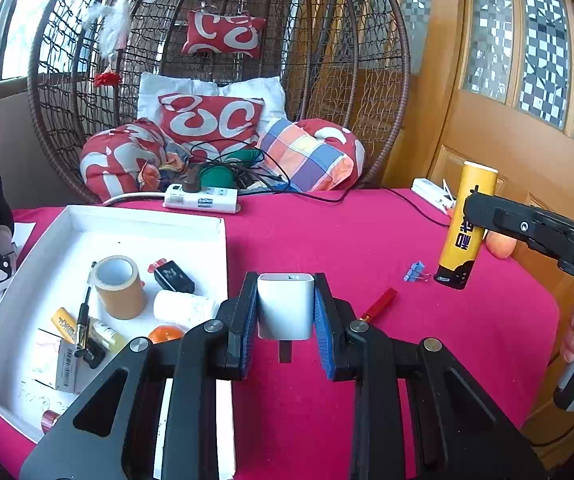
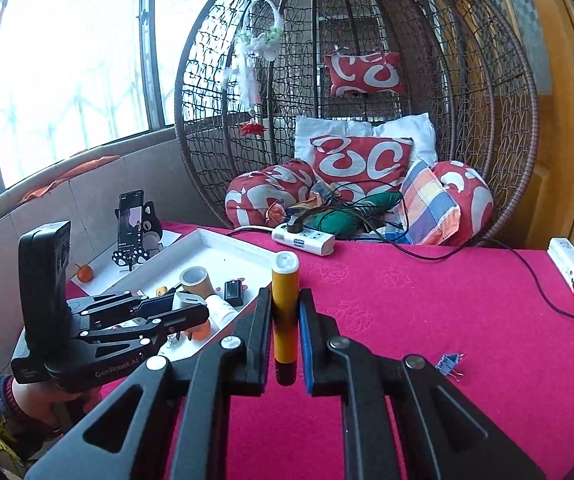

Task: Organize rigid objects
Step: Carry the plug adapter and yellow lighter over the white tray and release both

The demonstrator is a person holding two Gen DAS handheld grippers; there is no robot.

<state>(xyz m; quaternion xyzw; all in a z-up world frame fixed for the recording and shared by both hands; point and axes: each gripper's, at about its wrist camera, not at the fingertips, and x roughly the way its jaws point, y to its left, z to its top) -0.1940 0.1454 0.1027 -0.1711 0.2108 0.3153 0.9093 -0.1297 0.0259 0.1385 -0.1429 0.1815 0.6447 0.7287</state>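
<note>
My left gripper (image 1: pixel 285 312) is shut on a white plug adapter (image 1: pixel 285 305), held above the pink tablecloth just right of the white tray (image 1: pixel 147 216). My right gripper (image 2: pixel 285 330) is shut on a yellow tube (image 2: pixel 285 312) with a white cap and black base, held upright. From the left wrist view, that yellow tube (image 1: pixel 465 224) hangs over the right side of the table, pinched by the right gripper (image 1: pixel 472 210). In the right wrist view the left gripper (image 2: pixel 191 306) hovers over the tray (image 2: pixel 223 246). The tray holds a tape roll (image 1: pixel 118 286), a pen, a black box and several small items.
A blue binder clip (image 1: pixel 416 272) and a red pen (image 1: pixel 379 304) lie on the pink cloth. A white power strip (image 1: pixel 201 199) with cables sits at the table's far edge before a wicker chair full of cushions. A phone on a stand (image 2: pixel 130 220) is at the left, chargers (image 2: pixel 569 266) at the right.
</note>
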